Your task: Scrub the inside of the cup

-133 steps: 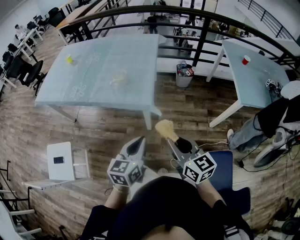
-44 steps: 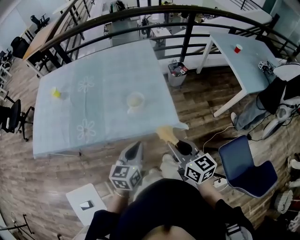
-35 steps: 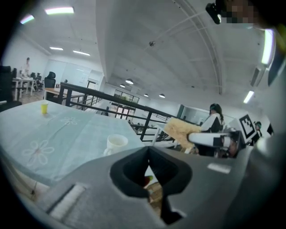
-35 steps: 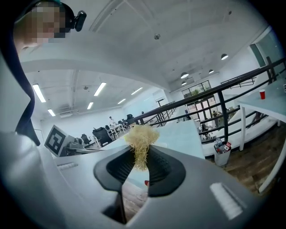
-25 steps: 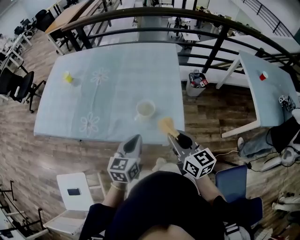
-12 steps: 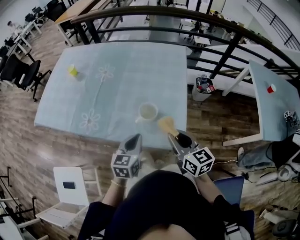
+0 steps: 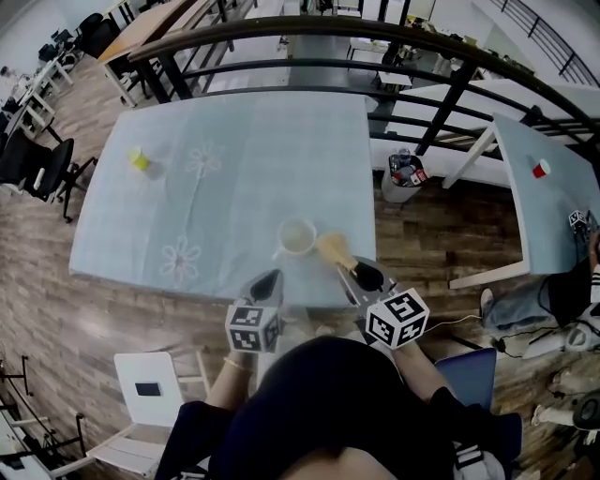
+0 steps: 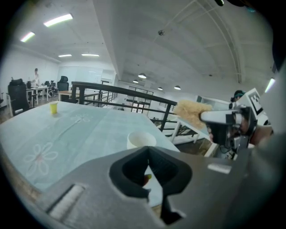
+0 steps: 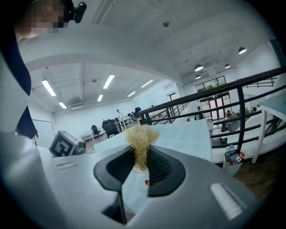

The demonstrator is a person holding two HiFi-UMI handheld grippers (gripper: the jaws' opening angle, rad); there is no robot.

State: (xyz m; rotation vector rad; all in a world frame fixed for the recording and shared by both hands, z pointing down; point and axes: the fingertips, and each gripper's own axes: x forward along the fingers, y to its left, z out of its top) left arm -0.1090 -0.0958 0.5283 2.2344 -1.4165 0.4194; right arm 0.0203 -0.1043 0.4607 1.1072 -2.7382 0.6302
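A cream cup (image 7: 297,236) stands upright near the front edge of the pale blue table (image 7: 234,150). My right gripper (image 7: 354,279) is shut on a scrubbing brush with a tan fibre head (image 7: 330,247), which hovers just right of the cup. In the right gripper view the fibre head (image 9: 141,142) sticks up between the jaws. My left gripper (image 7: 271,278) is shut with nothing in it, at the table's front edge, just short of the cup. Seen from the left gripper, the cup (image 8: 141,140) lies ahead and the brush head (image 8: 191,112) is to its right.
A small yellow cup (image 7: 138,159) stands at the table's far left. A black railing (image 7: 281,28) runs behind the table, with a bin (image 7: 405,173) beside it. A second table (image 7: 548,202) with a red cup (image 7: 542,169) is at right. A white chair (image 7: 150,389) stands behind on the left.
The table and cup have come nearer as the person walked up. Both grippers have moved forward and slightly down to the table's front edge, with the brush still held.
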